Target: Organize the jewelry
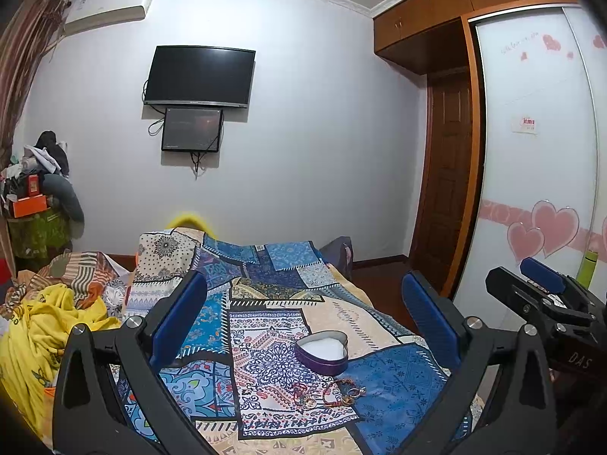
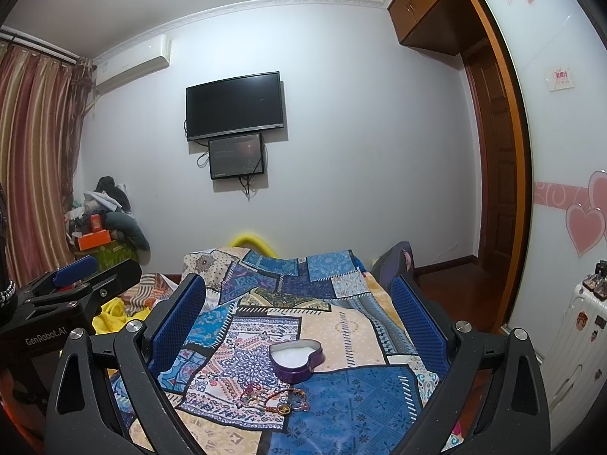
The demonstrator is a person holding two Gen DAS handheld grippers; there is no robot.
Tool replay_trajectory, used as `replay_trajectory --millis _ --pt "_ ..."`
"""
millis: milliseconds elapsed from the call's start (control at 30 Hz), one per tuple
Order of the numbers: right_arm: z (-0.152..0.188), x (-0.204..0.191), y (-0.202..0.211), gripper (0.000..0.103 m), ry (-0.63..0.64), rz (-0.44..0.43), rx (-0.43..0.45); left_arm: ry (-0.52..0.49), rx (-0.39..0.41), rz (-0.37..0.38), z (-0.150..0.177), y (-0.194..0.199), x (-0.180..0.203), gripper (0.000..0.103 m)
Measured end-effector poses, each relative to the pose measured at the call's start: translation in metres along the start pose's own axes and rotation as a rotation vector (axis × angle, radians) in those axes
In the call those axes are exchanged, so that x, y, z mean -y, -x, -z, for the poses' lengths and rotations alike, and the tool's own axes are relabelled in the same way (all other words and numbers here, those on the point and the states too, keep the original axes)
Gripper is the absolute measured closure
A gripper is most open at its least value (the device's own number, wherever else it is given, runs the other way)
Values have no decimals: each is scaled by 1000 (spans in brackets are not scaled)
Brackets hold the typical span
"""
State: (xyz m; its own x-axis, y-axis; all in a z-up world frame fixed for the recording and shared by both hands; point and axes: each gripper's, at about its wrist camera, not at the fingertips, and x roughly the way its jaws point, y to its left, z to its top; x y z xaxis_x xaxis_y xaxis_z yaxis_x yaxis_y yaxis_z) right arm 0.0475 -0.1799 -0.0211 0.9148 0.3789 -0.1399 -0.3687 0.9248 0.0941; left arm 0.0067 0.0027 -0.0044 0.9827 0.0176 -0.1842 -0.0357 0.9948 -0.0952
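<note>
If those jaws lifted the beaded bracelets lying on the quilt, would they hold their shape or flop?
Probably flop: the tangle of thin beaded bracelets and small rings lies loose and flat on the patterned patchwork quilt, suggesting strung cord rather than rigid bangles. It looks light. The strands overlap, so lifting one would likely drag others along, and the rings might slip away.

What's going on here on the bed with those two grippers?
A person holds two grippers above a patchwork bedspread, and nothing is grasped yet. The left gripper and right gripper are both open. A purple heart-shaped tin sits open, and a small pile of bracelets lies loose just in front of it, waiting to be sorted.
</note>
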Motion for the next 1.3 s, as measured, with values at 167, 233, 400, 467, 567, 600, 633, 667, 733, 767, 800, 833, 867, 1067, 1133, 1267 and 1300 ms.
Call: replay_trajectory --millis 167,233,400,467,567,600,633,667,733,767,800,833,867,1067,1133,1267,1300 --pt "2 1 -3 5 -3 6 -8 1 -8 2 2 -4 0 0" --pt "2 2 -6 5 -3 9 -15 1 -15 3 3 -6 -1 0" --pt "5 3 -13 5 -5 20 -34 12 -37 4 5 -15 -5 0" --pt "7 4 -17 4 -6 25 -44 16 -49 0 6 -21 -8 0" --pt "12 8 -25 1 -10 39 -66 20 -74 -9 10 -32 -12 0" --pt "14 9 -29 1 -11 44 -78 23 -85 -13 11 -36 -15 0" --pt "17 11 -33 1 -12 50 -92 26 -99 -17 14 -42 -17 0" --pt "20 13 -36 1 -13 55 -105 29 -114 -19 17 -47 -19 0" --pt "28 18 -45 1 -16 67 -143 41 -153 -26 23 -60 -24 0" --pt "31 20 -48 1 -17 71 -158 45 -173 -26 27 -66 -26 0" --pt "36 23 -53 1 -20 76 -181 51 -199 -27 31 -74 -29 0" --pt "40 25 -58 1 -21 80 -201 53 -219 -29 34 -80 -30 0" --pt "44 27 -61 1 -22 83 -219 54 -242 -33 39 -87 -32 0" --pt "80 38 -89 1 -8 89 -368 16 -351 -60 67 -118 -37 5" --pt "92 40 -97 1 3 80 -424 0 -393 -56 78 -127 -37 6" --pt "115 42 -110 1 20 55 -521 -9 -487 -38 100 -141 -39 7" --pt "121 42 -111 2 29 50 -540 -16 -510 -38 106 -144 -39 9"
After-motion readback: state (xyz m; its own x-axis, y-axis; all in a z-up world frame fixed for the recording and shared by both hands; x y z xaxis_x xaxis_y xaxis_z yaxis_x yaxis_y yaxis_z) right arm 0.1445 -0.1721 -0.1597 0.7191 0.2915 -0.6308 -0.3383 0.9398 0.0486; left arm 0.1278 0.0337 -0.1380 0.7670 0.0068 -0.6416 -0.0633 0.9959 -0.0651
